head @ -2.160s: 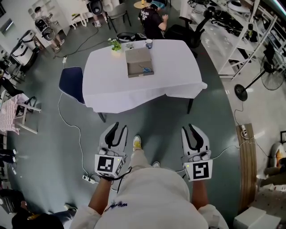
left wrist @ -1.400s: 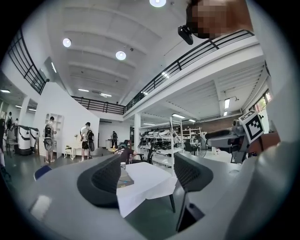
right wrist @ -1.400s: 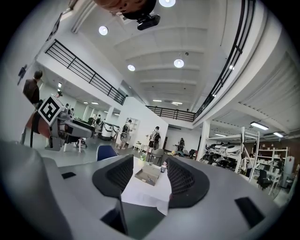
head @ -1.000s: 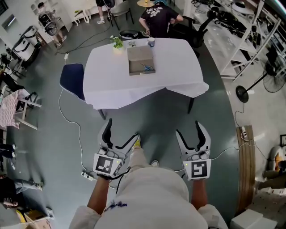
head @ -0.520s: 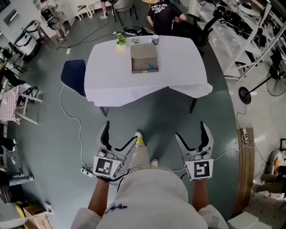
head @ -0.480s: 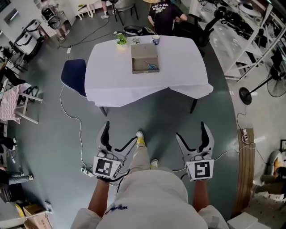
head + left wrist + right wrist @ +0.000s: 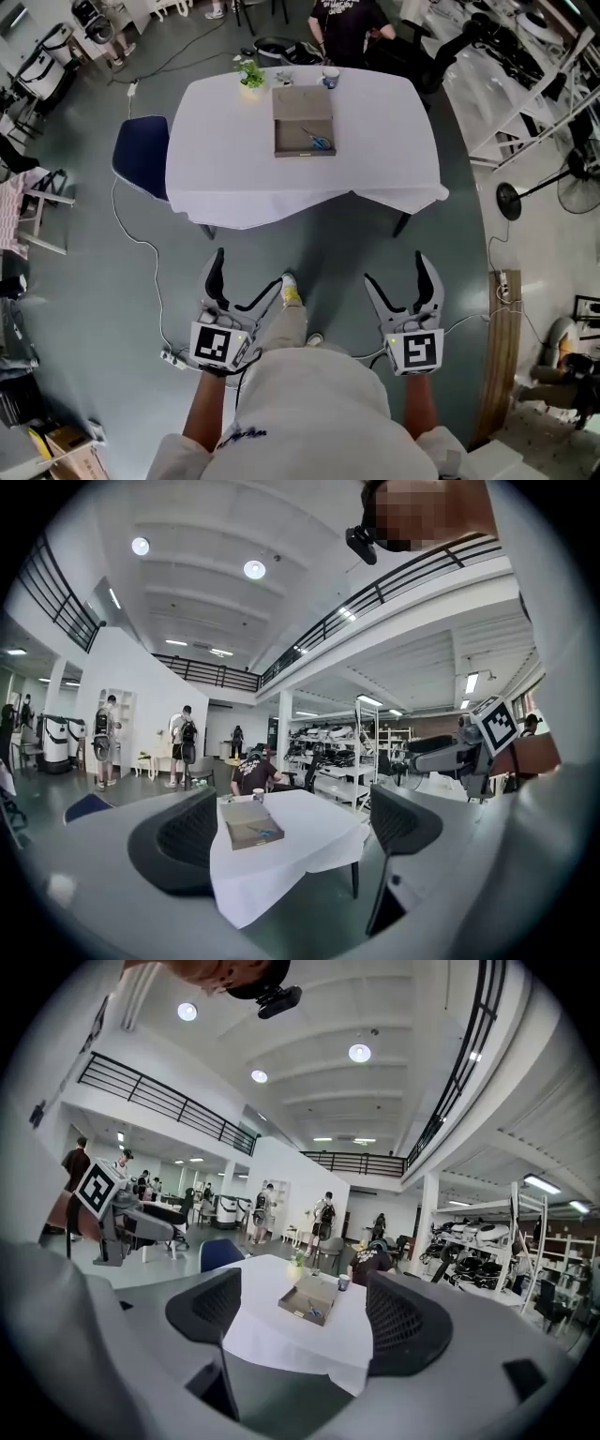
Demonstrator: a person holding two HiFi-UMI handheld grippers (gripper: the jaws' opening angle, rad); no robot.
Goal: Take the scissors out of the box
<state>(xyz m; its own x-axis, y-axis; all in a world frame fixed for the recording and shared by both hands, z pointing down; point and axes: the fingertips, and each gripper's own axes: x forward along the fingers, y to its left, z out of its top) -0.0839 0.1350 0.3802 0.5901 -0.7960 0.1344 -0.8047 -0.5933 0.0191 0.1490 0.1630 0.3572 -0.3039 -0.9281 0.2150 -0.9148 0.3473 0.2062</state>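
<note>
The table (image 7: 375, 141) is the landmark here. The box (image 7: 295, 112) lies on the table's far half, near the middle and open on top. The scissors (image 7: 319, 142) lie flat inside it, toward the wall that faces the table's near edge, with their blue handles showing. A plant (image 7: 249, 75) and a cup (image 7: 330, 76) stand at the table's far edge, just behind the box. A chair (image 7: 141, 167) sits at the table's left end, and a seated person (image 7: 342, 19) is beyond the far edge.

The wearer stands on the floor well short of the table's near edge, so nothing is within reach yet. The left gripper (image 7: 248, 267) and right gripper (image 7: 396, 269) are held side by side in front of the body, both aimed at the table. Both pairs of jaws have just been opening and stand spread wide with nothing between them; only the distant table shows through each gap. This looks like readying for the pick, with the jaws parted ahead of arrival and the box framed between them in both gripper views. The approach is the step in hand, and the scissors are untouched.
</note>
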